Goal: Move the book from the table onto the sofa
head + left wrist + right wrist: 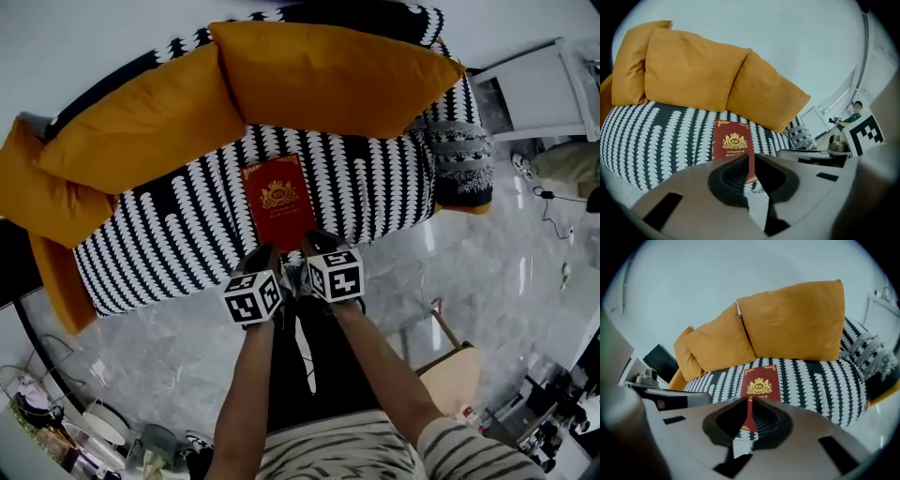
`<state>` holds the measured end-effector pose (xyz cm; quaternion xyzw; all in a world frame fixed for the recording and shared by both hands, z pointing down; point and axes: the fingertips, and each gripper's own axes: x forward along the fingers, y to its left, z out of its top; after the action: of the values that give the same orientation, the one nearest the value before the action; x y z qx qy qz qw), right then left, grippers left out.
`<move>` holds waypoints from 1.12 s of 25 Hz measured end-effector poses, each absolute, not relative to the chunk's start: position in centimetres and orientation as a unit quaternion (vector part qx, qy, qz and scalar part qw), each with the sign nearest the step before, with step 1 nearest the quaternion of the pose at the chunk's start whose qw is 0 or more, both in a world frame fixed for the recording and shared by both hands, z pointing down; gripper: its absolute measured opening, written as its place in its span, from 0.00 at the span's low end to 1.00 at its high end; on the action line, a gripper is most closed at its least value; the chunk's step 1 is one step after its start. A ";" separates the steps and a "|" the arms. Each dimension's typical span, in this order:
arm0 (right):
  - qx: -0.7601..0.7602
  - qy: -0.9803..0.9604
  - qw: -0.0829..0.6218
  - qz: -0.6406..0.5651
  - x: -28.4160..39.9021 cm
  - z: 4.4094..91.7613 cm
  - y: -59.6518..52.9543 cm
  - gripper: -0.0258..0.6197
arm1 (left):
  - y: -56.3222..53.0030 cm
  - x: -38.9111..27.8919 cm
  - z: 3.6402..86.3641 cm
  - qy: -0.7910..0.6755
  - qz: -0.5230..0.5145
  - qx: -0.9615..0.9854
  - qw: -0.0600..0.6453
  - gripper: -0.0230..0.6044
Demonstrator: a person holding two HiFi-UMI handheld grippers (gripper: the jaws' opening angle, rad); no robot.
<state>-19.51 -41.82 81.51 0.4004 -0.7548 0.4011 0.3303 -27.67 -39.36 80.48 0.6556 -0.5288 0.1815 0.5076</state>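
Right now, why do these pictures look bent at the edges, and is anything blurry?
Left gripper view: fisheye lens bulges the sofa, corners go black, the near left tongs look soft, the book crisp. Right gripper view: the same. Head view: even light, glossy floor.

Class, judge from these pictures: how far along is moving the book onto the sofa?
Done: the red book lies flat on the sofa seat, before the orange cushions. In hand: nothing; the left gripper and right gripper hover near the seat's front edge, jaws nearly together and empty. Left: probably only drawing both grippers away.
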 end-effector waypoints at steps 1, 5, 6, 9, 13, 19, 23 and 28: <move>0.403 -0.757 0.326 0.398 -19.4 80.9 -41.7 0.09 | -39.3 -27.4 79.8 -0.526 0.181 0.662 0.502 0.10; 0.408 -0.764 0.299 0.400 -18.8 77.2 -40.5 0.06 | -38.3 -26.4 76.3 -0.526 0.181 0.677 0.482 0.05; 0.409 -0.768 0.292 0.398 -18.7 76.1 -40.3 0.06 | -38.1 -26.3 75.1 -0.529 0.179 0.681 0.474 0.05; 0.411 -0.782 0.271 0.381 -18.5 72.5 -40.1 0.06 | -37.9 -26.5 71.2 -0.543 0.166 0.690 0.449 0.04; 0.421 -0.790 0.238 0.378 -17.5 67.3 -39.7 0.06 | -37.1 -26.4 65.7 -0.549 0.152 0.704 0.424 0.04; 0.422 -0.815 0.199 0.344 -18.5 59.3 -40.1 0.06 | -38.7 -26.2 58.3 -0.542 0.141 0.739 0.374 0.04; 0.423 -0.833 0.171 0.313 -19.0 53.7 -40.8 0.06 | -39.8 -26.1 53.0 -0.551 0.129 0.753 0.337 0.04; 0.428 -0.853 0.140 0.262 -18.7 46.2 -42.0 0.06 | -40.4 -25.7 45.8 -0.561 0.104 0.770 0.286 0.04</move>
<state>-18.75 -41.96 46.18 0.4285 -0.8533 0.2624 0.1395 -25.71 -40.45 45.79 0.7696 -0.5612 0.1043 0.2863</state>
